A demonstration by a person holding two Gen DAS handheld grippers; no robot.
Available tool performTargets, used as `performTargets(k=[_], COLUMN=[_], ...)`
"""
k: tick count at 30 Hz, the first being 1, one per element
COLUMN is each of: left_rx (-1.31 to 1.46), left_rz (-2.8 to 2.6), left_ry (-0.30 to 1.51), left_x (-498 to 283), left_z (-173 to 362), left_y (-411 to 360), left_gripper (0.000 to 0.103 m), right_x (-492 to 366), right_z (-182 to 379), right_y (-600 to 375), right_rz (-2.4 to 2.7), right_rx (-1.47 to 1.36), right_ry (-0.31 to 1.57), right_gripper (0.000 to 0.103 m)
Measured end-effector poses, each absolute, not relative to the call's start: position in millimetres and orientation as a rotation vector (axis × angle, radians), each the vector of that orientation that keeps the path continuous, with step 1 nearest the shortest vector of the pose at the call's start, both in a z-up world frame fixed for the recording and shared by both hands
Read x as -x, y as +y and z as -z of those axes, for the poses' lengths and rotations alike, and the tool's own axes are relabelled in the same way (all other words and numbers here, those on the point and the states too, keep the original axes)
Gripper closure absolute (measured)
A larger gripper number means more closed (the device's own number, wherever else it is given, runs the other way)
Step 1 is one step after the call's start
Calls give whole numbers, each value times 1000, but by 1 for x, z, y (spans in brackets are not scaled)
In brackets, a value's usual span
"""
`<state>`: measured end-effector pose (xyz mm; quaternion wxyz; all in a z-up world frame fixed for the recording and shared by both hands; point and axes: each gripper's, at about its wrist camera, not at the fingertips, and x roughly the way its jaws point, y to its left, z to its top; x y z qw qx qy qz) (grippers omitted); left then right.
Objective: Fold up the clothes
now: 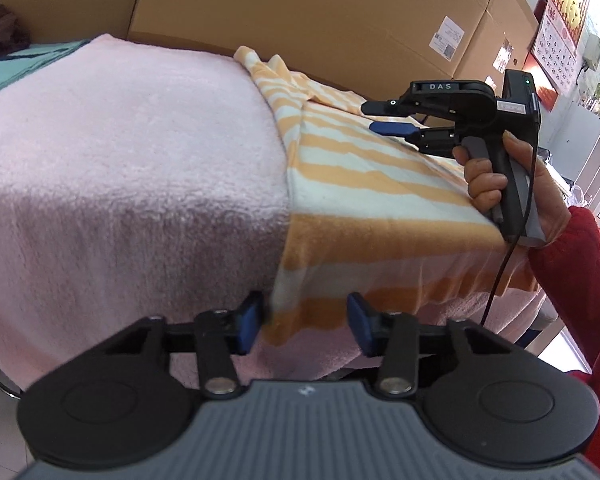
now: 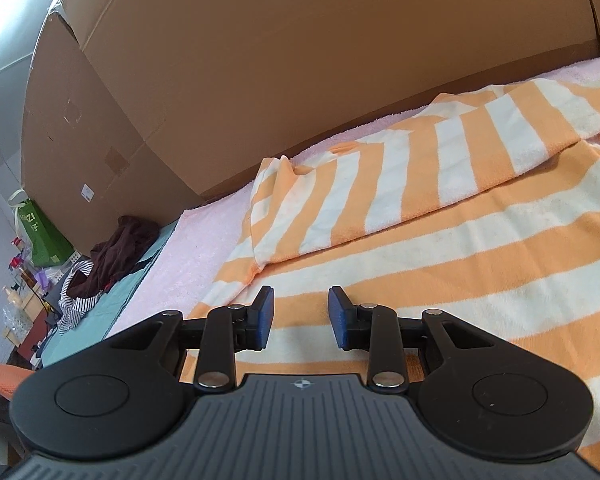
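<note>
My left gripper (image 1: 306, 322) hangs spread at the near hem of the orange-striped garment (image 1: 364, 184), its corner between the pads, nothing pinched. The garment lies flat on the pink blanket (image 1: 120, 152), running away from me; my right gripper (image 2: 300, 314) hovers spread above its middle.

Right gripper (image 2: 301, 316), jaws apart, empty, low over orange-and-white striped garment (image 2: 440, 240) on pink blanket (image 2: 204, 248).
</note>
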<state>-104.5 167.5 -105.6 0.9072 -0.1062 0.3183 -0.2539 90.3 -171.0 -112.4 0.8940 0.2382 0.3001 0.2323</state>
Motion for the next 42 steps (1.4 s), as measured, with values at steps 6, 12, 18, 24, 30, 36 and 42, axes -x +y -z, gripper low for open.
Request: performTargets(k=[6, 12, 18, 24, 30, 36, 42], left_rx=[295, 333, 312, 312, 369, 396, 372], left_rz=[509, 593, 654, 669, 702, 806, 863], left_ry=[647, 554, 500, 501, 522, 524, 572], left_x=[108, 127, 133, 132, 129, 123, 120], left_z=[108, 82, 63, 60, 61, 54, 63], left_y=[181, 182, 175, 173, 169, 153, 129], left_gripper=[95, 100, 100, 100, 100, 100, 100], right_x=[-90, -92, -109, -144, -166, -169, -169], right_z=[114, 110, 93, 99, 106, 83, 71], right_y=[-173, -168, -138, -121, -125, -136, -137], right_rz=[-484, -476, -454, -401, -328, -363, -385], right_rx=[-516, -489, -453, -657, -724, -657, -564], right_ry=[622, 636, 726, 786, 776, 691, 639], right_gripper=[71, 71, 44, 49, 95, 98, 98])
